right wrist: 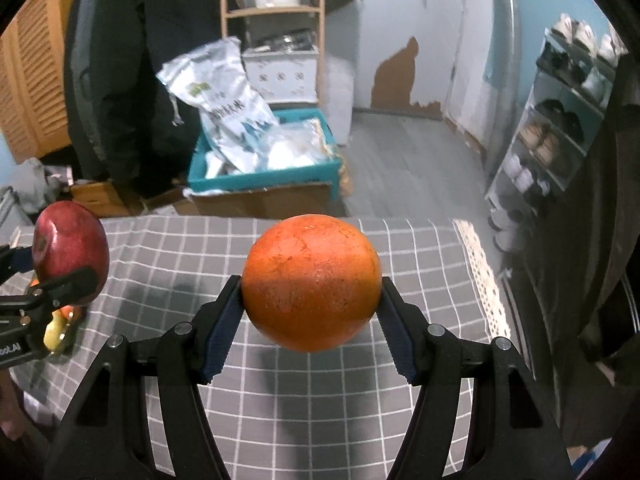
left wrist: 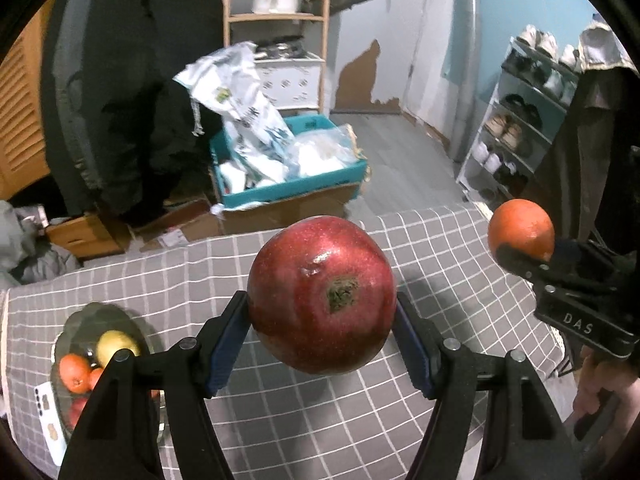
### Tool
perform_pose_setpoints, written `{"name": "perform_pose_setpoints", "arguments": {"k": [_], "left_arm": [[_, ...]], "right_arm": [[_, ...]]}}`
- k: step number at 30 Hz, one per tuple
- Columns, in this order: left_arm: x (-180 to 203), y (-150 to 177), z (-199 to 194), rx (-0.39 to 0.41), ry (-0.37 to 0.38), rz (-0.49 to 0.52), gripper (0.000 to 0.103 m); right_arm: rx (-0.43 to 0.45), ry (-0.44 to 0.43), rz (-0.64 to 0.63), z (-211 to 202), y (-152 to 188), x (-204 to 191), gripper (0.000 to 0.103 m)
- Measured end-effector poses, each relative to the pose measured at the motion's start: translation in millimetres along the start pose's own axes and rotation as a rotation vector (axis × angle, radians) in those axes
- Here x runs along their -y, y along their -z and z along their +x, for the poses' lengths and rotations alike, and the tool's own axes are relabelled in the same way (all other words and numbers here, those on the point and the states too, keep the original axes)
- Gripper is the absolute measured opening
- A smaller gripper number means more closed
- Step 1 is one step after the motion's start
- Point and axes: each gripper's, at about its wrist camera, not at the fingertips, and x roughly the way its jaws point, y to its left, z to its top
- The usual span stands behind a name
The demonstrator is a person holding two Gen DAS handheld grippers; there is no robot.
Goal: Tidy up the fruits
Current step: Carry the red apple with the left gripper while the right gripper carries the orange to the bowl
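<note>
My left gripper (left wrist: 322, 312) is shut on a red apple (left wrist: 320, 292) and holds it above the grey checked tablecloth (left wrist: 440, 264). My right gripper (right wrist: 312, 300) is shut on an orange (right wrist: 310, 280), also held above the cloth. The orange (left wrist: 520, 228) and the right gripper show at the right of the left wrist view. The apple (right wrist: 70, 252) shows at the left of the right wrist view. A glass bowl (left wrist: 80, 316) at the table's left holds a yellow fruit (left wrist: 116, 344), oranges (left wrist: 74, 372) and something red.
A white card (left wrist: 50, 420) lies by the bowl at the left table edge. Beyond the table's far edge stand a teal crate (left wrist: 296, 184) with plastic bags on cardboard boxes, a wooden shelf (left wrist: 276, 16) and a shoe rack (left wrist: 520, 120) at the right.
</note>
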Motion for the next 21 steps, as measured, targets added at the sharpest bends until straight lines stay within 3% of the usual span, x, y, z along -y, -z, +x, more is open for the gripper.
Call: {"name": "perform_pose_setpoints", "arguments": {"k": [9,21], "left_arm": [[-28.0,0.5,-42.4,0.086,-0.037,-0.027,0.072],[-64.4,6.2,-75.6,0.138,-0.061,-0.093,0.072]], "right_arm": [[0.074,-0.028,-0.045,-30.1,-15.9,-25.4,0.066],[0.115,-0.097,-0.111,-45.5,-29.7,-73.7,0.066]]}}
